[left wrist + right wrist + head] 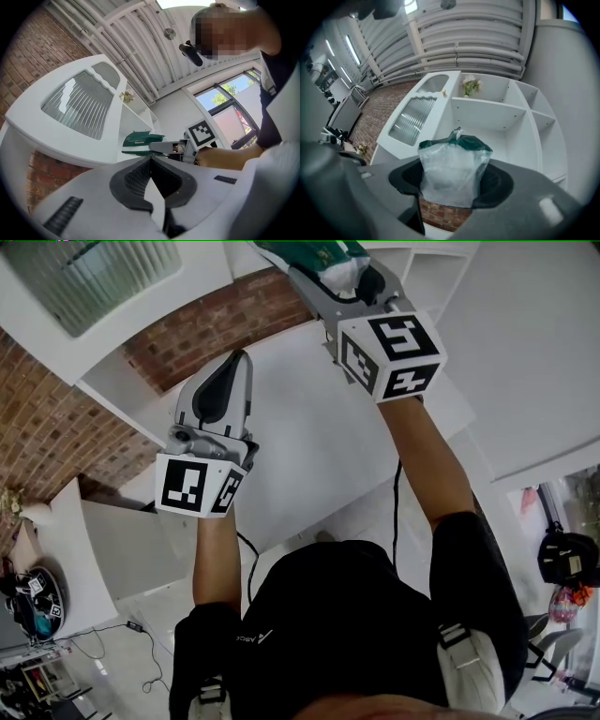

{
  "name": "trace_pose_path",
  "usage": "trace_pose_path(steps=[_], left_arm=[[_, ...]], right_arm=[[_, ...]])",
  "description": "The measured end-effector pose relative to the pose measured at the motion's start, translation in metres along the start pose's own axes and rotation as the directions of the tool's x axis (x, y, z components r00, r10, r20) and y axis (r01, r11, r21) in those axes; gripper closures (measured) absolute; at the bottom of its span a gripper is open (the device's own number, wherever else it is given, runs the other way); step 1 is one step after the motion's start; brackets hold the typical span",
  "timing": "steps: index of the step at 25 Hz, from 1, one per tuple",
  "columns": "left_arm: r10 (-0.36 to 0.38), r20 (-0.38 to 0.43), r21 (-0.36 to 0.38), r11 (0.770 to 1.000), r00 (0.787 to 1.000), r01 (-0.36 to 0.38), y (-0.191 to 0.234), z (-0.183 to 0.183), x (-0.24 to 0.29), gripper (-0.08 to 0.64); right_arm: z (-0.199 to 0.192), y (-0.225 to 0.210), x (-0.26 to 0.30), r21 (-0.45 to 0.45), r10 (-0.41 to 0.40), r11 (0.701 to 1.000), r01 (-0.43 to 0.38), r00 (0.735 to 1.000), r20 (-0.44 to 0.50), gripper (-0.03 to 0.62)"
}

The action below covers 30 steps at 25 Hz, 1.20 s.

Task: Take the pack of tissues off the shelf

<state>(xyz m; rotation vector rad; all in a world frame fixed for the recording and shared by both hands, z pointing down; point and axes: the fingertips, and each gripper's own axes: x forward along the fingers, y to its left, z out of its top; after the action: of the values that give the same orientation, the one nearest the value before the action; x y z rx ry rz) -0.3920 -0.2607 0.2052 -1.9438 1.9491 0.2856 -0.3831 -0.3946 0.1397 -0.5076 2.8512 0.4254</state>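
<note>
Both grippers are raised toward a white shelf unit [487, 112] set against a brick wall [56, 427]. The right gripper [451, 186] is clamped on the pack of tissues [454, 161]: its dark pads press the two sides of the clear wrapper, whose green end points away from the camera toward the shelf unit. In the left gripper view the pack sticks out of the right gripper's jaws at the front edge of a shelf compartment, beside the unit's rounded left end; whether it touches a shelf board cannot be told. The left gripper [150, 161] is lower and to the left, well apart from the pack, with its jaws together at the tips and nothing between them. A small bunch of pale flowers [471, 85] stands in the upper compartment, near its back left corner. A ribbed glass panel [412, 119] fills the unit's left end.
</note>
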Motion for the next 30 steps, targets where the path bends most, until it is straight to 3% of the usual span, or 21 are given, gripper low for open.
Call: trace_pose_path(steps=[13,30], left_arm=[[0.033,0.007,-0.019,0.999,0.999,-0.033,-0.023,0.003,-0.020,0.561],[0.022,-0.003,-0.011,1.000,1.000,-0.022,-0.046,0.004,-0.021,0.561]], right_arm=[[-0.025,0.036,-0.115,0.034,-0.025,0.999,0.024,0.999,0.045,0.313],[-0.031,0.042,-0.152,0.013,-0.029,0.999,0.029,0.998,0.047,0.316]])
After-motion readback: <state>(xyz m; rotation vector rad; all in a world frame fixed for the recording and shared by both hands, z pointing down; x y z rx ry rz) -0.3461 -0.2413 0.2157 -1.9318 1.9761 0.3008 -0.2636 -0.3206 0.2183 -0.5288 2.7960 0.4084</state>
